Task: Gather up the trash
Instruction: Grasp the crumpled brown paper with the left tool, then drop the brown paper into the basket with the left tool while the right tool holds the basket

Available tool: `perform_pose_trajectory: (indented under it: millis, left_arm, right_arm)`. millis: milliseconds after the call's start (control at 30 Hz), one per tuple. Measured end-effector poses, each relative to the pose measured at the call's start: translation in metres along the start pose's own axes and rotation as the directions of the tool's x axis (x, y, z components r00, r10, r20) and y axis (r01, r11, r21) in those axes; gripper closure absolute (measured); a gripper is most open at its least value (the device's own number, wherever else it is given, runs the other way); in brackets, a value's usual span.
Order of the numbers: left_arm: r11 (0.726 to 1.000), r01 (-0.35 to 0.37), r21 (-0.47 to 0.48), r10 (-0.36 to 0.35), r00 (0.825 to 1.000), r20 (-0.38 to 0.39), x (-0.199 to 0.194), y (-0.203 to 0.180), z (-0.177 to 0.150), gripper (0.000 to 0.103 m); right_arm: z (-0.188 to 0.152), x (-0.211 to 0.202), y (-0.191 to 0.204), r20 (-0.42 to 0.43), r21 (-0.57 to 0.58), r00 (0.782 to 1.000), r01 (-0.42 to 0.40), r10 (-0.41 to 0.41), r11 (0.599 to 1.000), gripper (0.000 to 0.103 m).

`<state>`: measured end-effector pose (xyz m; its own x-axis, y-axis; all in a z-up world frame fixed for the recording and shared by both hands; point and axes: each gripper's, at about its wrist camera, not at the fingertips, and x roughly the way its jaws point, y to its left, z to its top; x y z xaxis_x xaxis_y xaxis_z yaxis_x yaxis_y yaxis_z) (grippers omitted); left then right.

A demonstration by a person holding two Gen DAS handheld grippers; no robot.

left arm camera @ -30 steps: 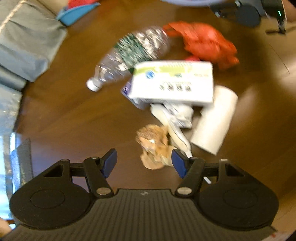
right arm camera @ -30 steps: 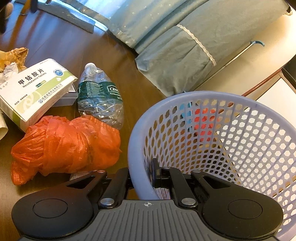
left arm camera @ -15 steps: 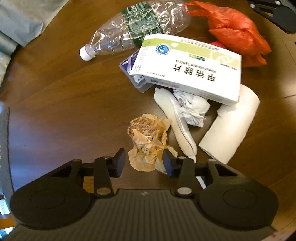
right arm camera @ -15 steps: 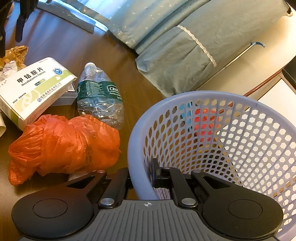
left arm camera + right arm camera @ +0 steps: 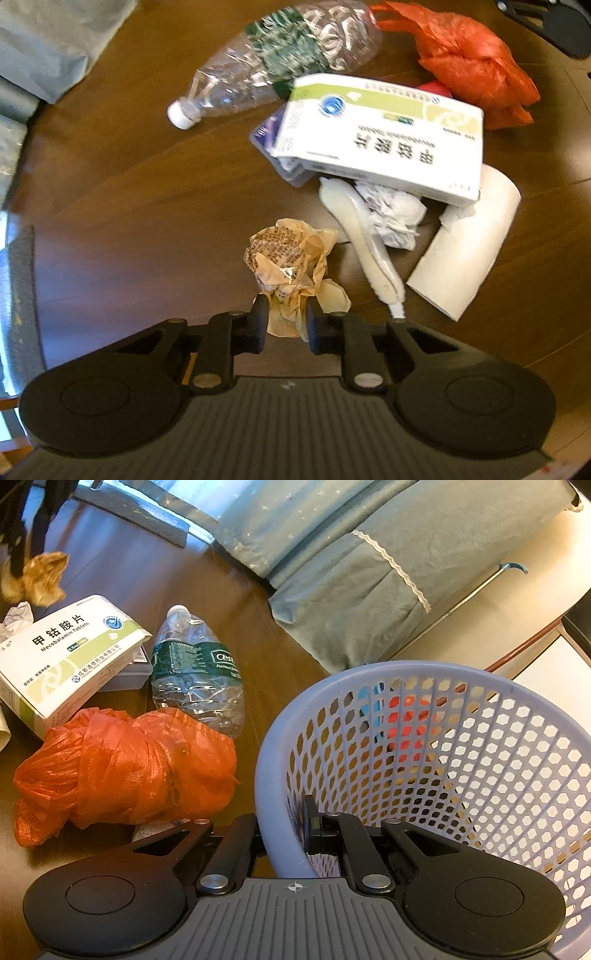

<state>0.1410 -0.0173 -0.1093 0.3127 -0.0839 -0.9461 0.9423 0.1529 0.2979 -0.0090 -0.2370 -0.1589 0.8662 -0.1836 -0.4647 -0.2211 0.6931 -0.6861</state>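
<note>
My left gripper (image 5: 284, 317) is shut on a crumpled tan wrapper (image 5: 288, 258), pinching its near end above the brown table (image 5: 129, 192). From the right wrist view the wrapper (image 5: 44, 576) hangs off the table at far left. Beyond lie a white medicine box (image 5: 384, 136), a clear water bottle (image 5: 280, 62), an orange plastic bag (image 5: 472, 59), a white paper roll (image 5: 469, 251), a crumpled white tissue (image 5: 395, 214) and a cream sachet (image 5: 365, 247). My right gripper (image 5: 284, 830) is shut on the rim of a lavender mesh basket (image 5: 461, 760).
Blue-grey bedding (image 5: 351, 572) lies beyond the table's far edge, with a thin metal rod (image 5: 476, 590) beside it. A clear plastic case (image 5: 129, 672) sits under the medicine box (image 5: 70, 653). The bottle (image 5: 195, 672) and orange bag (image 5: 125, 764) lie just left of the basket.
The left gripper's fingers closed from wide apart onto the tan wrapper, which now appears lifted. The right gripper and basket have held still.
</note>
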Motion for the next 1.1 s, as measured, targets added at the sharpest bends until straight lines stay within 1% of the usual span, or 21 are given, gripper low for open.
perform_pose_trajectory:
  millis: [133, 200, 400, 667, 867, 1100]
  left_arm:
    - [0.999, -0.039, -0.015, 0.039, 0.999, 0.002, -0.015, 0.008, 0.008, 0.086]
    - [0.998, -0.064, -0.016, 0.065, 0.998, 0.018, -0.023, 0.011, 0.014, 0.086]
    - [0.993, -0.115, -0.007, 0.115, 0.988, 0.104, -0.055, 0.013, 0.039, 0.086]
    - [0.996, -0.090, -0.016, 0.092, 0.969, 0.230, -0.089, 0.002, 0.087, 0.086]
    - [0.997, -0.082, 0.003, 0.077, 0.951, 0.299, -0.105, -0.014, 0.118, 0.086]
    - [0.995, -0.086, 0.059, 0.060, 0.933, 0.355, -0.111, -0.035, 0.142, 0.086]
  right_arm:
    - [0.001, 0.001, 0.000, -0.003, -0.007, 1.000, -0.002, 0.002, 1.000, 0.100]
    - [0.000, 0.000, 0.001, -0.004, -0.006, 1.000, -0.002, 0.002, 1.000, 0.100]
    - [0.000, 0.000, 0.000, -0.003, -0.006, 1.000, -0.002, 0.002, 1.000, 0.100]
    - [0.001, 0.001, -0.001, 0.001, 0.015, 1.000, 0.005, -0.005, 1.000, 0.100]
    - [0.000, -0.001, -0.001, 0.005, 0.028, 1.000, 0.009, -0.009, 1.000, 0.100]
    - [-0.001, -0.001, -0.001, 0.009, 0.032, 1.000, 0.007, -0.007, 0.999, 0.100]
